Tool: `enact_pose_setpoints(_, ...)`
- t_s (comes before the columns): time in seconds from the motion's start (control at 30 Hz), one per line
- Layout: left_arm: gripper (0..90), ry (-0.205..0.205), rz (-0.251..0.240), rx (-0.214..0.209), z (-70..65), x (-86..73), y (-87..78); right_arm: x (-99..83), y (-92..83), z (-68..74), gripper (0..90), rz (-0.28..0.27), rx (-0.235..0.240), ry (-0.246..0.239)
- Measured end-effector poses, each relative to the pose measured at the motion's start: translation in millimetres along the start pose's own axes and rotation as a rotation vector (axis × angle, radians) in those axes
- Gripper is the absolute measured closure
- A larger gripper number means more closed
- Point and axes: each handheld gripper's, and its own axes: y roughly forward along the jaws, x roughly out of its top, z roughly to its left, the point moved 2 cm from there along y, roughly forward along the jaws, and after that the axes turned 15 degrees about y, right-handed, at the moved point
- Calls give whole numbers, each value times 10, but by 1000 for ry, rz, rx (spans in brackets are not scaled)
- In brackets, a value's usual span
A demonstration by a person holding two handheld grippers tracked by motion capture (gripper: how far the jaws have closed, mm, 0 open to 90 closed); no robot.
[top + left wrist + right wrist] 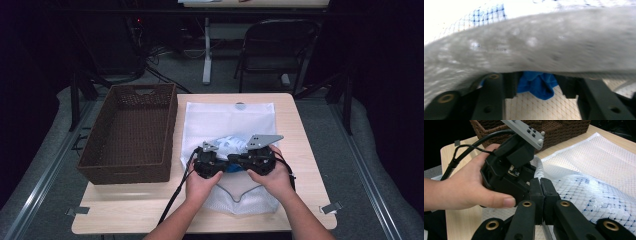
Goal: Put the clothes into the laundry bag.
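White mesh bag point(227, 120) pinched in right claw point(541, 185), blue cloth point(537, 85) between parted left claw point(537, 86) jaws, untouched

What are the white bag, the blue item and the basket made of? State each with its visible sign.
White bag: looks like soft synthetic mesh, with a fine see-through grid and limp folds.
Blue item: apparently matte cloth; it crumples in soft creases.
Basket: woven wicker or plastic imitation, dark brown, showing a plaited texture and cut-out handles.
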Motion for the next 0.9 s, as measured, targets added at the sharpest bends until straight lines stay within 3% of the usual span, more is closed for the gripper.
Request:
enact_pose_setpoints(0.2,474,18,2,-25,-35,7,-98,3,-9,-9,890,-4,-3,2)
enact_pose_setpoints(0.9,361,85,12,-50,-138,-21,-324,11,-39,-35,890,-15,-7,10)
